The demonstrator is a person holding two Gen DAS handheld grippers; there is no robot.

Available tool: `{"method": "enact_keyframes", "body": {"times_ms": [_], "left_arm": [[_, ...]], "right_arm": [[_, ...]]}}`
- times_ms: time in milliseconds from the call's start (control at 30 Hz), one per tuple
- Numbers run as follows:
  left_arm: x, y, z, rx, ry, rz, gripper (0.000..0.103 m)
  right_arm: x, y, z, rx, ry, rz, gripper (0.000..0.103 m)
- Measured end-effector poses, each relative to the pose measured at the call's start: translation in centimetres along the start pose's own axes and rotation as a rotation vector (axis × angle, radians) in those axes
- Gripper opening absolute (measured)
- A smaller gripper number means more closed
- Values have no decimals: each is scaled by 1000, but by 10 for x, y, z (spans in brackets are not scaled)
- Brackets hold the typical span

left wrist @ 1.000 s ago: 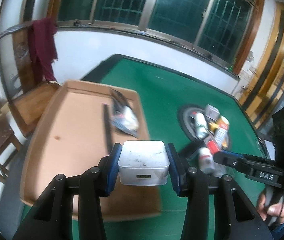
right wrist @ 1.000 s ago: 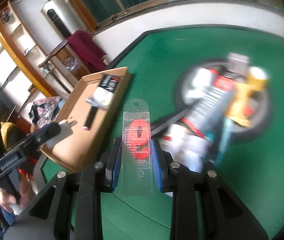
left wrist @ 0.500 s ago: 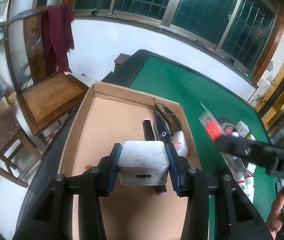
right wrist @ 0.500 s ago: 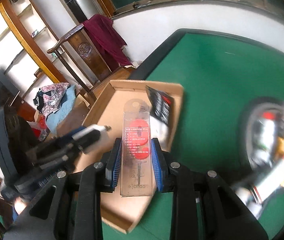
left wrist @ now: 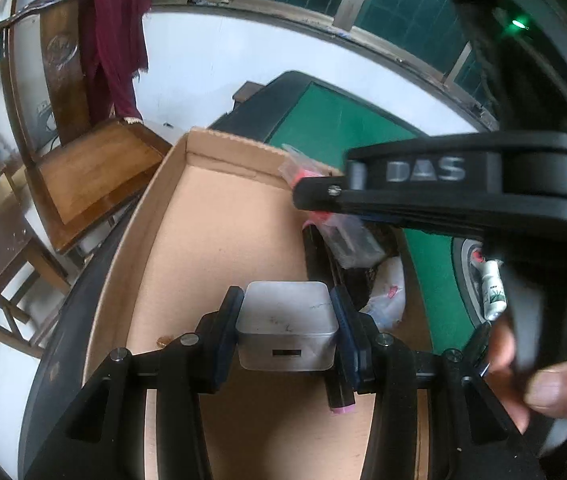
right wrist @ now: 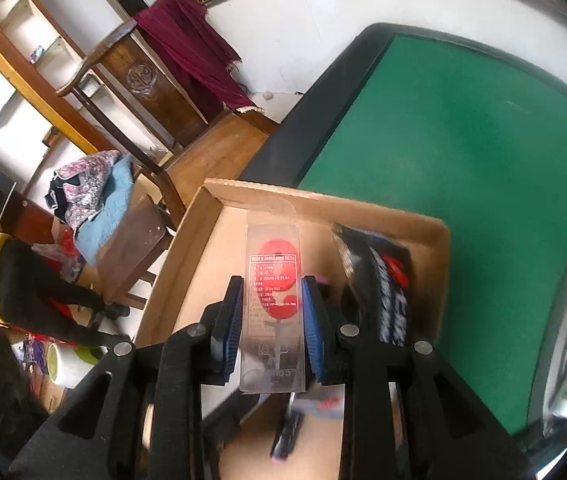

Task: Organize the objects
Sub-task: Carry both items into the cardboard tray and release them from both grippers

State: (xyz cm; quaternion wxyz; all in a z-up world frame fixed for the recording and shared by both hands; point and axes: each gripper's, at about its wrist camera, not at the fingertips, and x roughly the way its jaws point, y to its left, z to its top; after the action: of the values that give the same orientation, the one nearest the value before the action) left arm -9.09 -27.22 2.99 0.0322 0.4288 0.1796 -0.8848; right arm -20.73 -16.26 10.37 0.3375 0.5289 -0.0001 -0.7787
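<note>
Both claws now over cardboard box (left wrist: 219,216): scuffed white tin (left wrist: 287,330), clear red-printed packet (right wrist: 273,292).

cardboard box (left wrist: 171,216) on table (right wrist: 463,152); chair (left wrist: 83,172) left of box

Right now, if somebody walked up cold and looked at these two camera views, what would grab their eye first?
Probably the two loaded grippers over the cardboard box: the left gripper is clamped on a white charger block, and the right gripper pinches a clear blister pack with red pieces inside. After that, the bright green table beside the box, and the maroon cloth draped over a wooden chair behind it.
</note>
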Motion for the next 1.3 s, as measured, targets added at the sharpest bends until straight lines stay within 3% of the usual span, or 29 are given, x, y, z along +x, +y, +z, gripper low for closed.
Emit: {"method": "enact_keyframes", "body": {"times_ms": [433, 1300], "left_arm": [[0, -2, 1, -22, 15, -5, 39], [-12, 4, -2, -67, -17, -47, 40]], "right_arm": [[29, -1, 9, -10, 29, -57, 26], [0, -8, -10, 56, 4, 72, 27]]}}
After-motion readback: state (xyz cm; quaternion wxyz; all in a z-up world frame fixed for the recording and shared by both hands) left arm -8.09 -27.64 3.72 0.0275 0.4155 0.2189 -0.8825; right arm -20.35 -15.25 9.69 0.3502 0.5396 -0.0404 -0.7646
